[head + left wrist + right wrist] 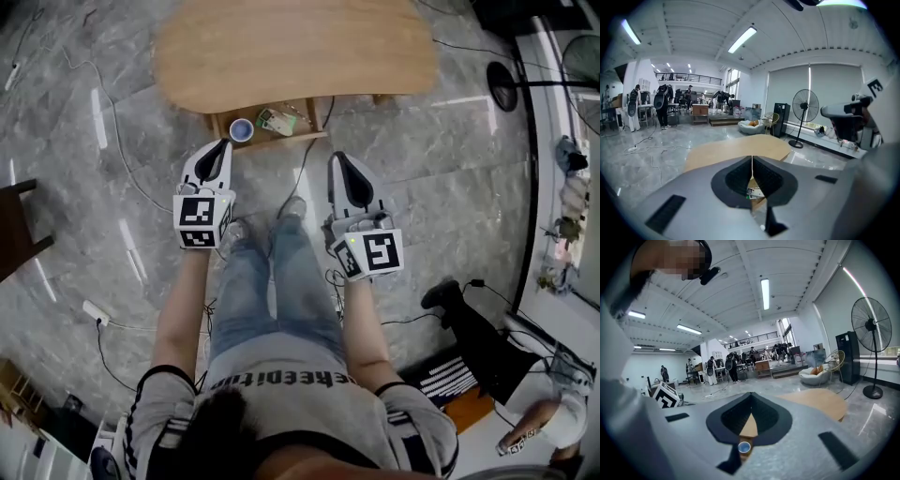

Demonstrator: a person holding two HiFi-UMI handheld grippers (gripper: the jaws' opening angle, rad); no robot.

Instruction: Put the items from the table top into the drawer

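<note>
Now, left claw point(223, 143): closed, empty
Right claw point(337, 159): closed, empty
Drawer point(217, 127): open, cup point(242, 129) and packet point(277, 120) inside
Risk: a hard shove shut could tip the cup

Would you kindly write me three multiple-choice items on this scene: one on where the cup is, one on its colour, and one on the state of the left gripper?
1. Where is the cup? A in the open drawer; B on the table top; C on the floor.
2. What colour is the cup's rim? A red; B yellow; C blue.
3. How do the left gripper's jaws stand? A wide apart; B shut on nothing; C shut on the cup.
Key: 1 A, the head view shows it inside the drawer; 2 C, the head and right gripper views show blue; 3 B, its own view shows the jaws meeting, empty.
</note>
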